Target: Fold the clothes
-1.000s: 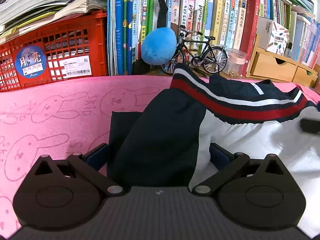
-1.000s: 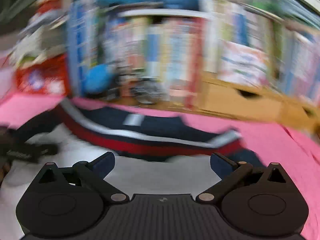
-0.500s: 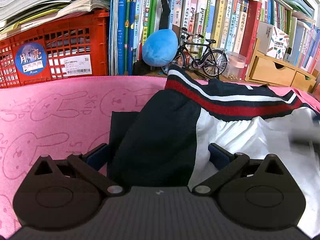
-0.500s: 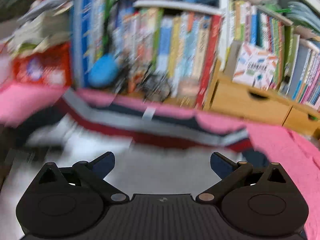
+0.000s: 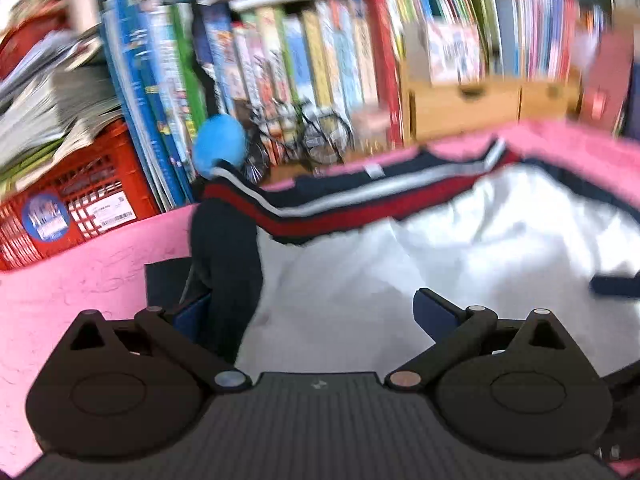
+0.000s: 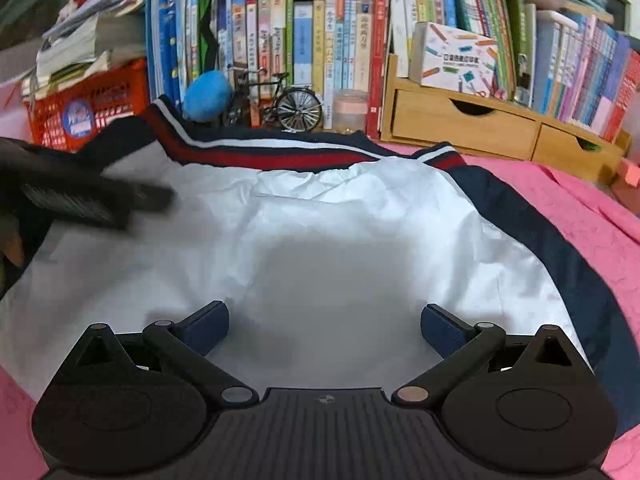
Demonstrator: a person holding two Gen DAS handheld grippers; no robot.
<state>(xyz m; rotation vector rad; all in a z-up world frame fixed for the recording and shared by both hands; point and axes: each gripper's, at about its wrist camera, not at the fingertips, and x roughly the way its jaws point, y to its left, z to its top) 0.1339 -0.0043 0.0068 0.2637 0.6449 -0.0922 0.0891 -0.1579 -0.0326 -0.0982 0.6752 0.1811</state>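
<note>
The pink blanket (image 6: pixel 580 208) covers the whole work surface, and on it lies the jacket (image 6: pixel 320 240), white body up, with navy sleeves and a navy, white and red striped band at the far edge. It lies mostly spread out, so I judge the folding barely begun — only the navy sleeve (image 5: pixel 228 248) at the left looks drawn in over the edge, and the body folds remain. The left gripper (image 5: pixel 316 312) hovers low over that sleeve's border with the white panel, its jaws apart and holding nothing. The right gripper (image 6: pixel 324 320) sits over the middle of the white panel, jaws likewise wide and empty. Behind, a red crate (image 6: pixel 100 100) bears a round blue sticker and a white barcode label, both too blurred to read — the book spines (image 6: pixel 320 40) carry Chinese titles too small to make out
</note>
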